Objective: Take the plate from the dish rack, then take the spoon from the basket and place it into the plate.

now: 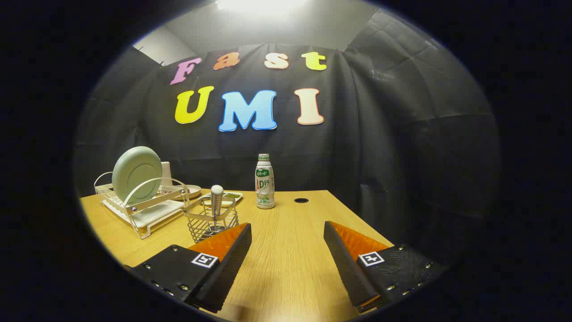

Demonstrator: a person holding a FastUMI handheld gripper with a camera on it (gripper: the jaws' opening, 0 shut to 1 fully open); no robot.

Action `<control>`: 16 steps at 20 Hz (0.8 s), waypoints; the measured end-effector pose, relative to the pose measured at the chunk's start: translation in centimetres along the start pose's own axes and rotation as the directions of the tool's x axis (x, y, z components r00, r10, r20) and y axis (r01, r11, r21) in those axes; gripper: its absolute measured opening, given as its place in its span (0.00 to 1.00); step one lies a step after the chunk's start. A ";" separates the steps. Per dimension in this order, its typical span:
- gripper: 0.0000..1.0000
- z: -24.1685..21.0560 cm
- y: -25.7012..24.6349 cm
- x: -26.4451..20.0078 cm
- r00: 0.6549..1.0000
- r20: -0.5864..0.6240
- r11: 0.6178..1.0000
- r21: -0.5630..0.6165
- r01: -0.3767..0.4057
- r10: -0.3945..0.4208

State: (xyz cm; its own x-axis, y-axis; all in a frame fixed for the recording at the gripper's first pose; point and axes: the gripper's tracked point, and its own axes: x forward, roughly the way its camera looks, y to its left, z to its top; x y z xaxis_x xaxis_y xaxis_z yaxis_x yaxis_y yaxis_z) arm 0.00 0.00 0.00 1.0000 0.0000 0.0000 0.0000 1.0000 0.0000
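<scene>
A pale green plate (136,174) stands on edge in the white wire dish rack (147,210), far to the left beyond my fingers. Nearer, just past my left finger, a wire basket (210,221) holds a spoon (216,197) standing upright with its rounded pale handle end up. My gripper (287,232) hovers over the wooden table (286,268), open, with bare tabletop between its two black-and-orange fingers. It touches neither the plate nor the spoon.
A small white bottle (264,181) with a green label stands upright in the middle of the table, beyond the fingers. A round cable hole (301,200) lies to its right. Flat dishes (223,197) sit behind the basket and the rack.
</scene>
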 end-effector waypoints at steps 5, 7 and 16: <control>0.99 1.4 -1.2 4.1 0.999 0.027 0.999 0.023 0.042 -0.042; 0.99 2.7 -2.3 4.8 0.996 0.036 0.996 0.041 0.080 -0.081; 0.99 11.3 -6.3 -4.6 0.965 0.042 0.966 -0.003 0.258 -0.257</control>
State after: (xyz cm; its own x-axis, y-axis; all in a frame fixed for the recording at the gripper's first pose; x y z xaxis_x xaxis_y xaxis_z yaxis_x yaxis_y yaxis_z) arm -4.56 -6.28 11.28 0.9654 -0.2573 0.0419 0.2576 0.9662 -0.0028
